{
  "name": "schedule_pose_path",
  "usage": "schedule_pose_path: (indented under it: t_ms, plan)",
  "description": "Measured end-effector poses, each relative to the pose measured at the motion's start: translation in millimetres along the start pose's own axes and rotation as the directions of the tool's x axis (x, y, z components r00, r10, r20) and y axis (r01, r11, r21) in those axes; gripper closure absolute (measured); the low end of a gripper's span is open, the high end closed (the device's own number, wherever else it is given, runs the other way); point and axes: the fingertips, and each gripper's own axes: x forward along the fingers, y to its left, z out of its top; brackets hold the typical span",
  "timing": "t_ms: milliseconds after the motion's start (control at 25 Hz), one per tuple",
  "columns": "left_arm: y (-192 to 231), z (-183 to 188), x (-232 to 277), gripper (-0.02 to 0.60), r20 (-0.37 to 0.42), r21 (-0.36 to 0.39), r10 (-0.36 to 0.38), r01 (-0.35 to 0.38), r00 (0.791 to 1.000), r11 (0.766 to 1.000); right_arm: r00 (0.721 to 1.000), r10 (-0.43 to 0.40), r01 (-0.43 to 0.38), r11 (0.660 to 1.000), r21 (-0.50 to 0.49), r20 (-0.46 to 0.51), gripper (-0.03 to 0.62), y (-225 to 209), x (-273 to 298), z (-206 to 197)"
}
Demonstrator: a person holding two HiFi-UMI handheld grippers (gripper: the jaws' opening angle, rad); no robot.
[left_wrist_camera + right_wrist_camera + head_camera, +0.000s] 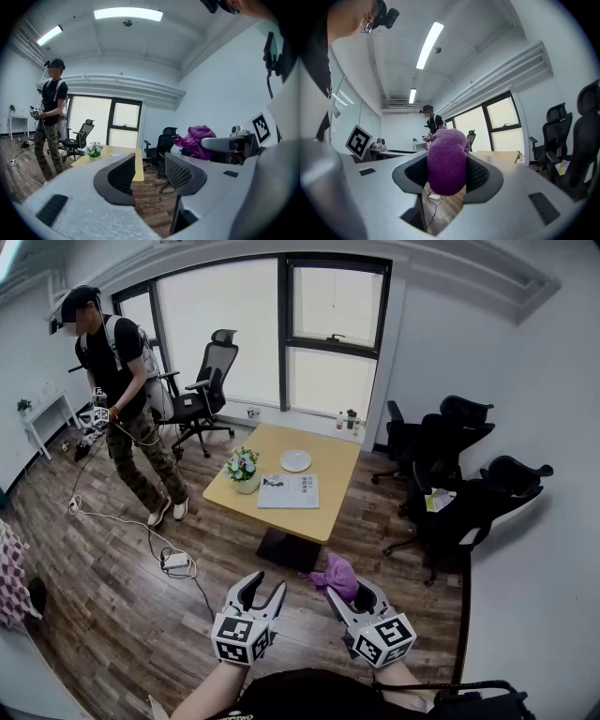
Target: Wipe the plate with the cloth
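Observation:
A white plate [295,460] lies on the far part of a yellow table [330,486] across the room, well away from both grippers. My right gripper [348,592] is shut on a purple cloth [337,576], which bulges between the jaws in the right gripper view [447,160]. My left gripper [264,591] is held beside it, open and empty, with floor showing between its jaws [149,174]. The cloth [199,139] also shows at the right of the left gripper view. Both grippers hang over the wooden floor, short of the table.
On the table stand a small flower pot [243,470] and a printed paper [289,491]. A person [125,401] stands at the left near an office chair [204,392]. Black chairs [459,486] crowd the right wall. A cable with a power strip [174,562] lies on the floor.

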Motion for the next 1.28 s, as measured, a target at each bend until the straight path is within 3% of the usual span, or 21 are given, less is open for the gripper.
schedule_pose_path:
  t_ms: [400,1280]
  plan:
    - [-10.0,-5.0,1.9,0.380,-0.004,0.000,0.001,-0.001,1.000,1.000,1.000,0.029,-0.028,0.999,0.030,-0.008,0.407,-2.4,-6.6,-6.0]
    - [-54.8,-21.9,25.7,0.380,-0.052,-0.009,0.037,-0.037,0.998,0.999,1.000,0.012,-0.011,0.999,0.046,-0.021,0.407,-53.2,-44.6,-13.1]
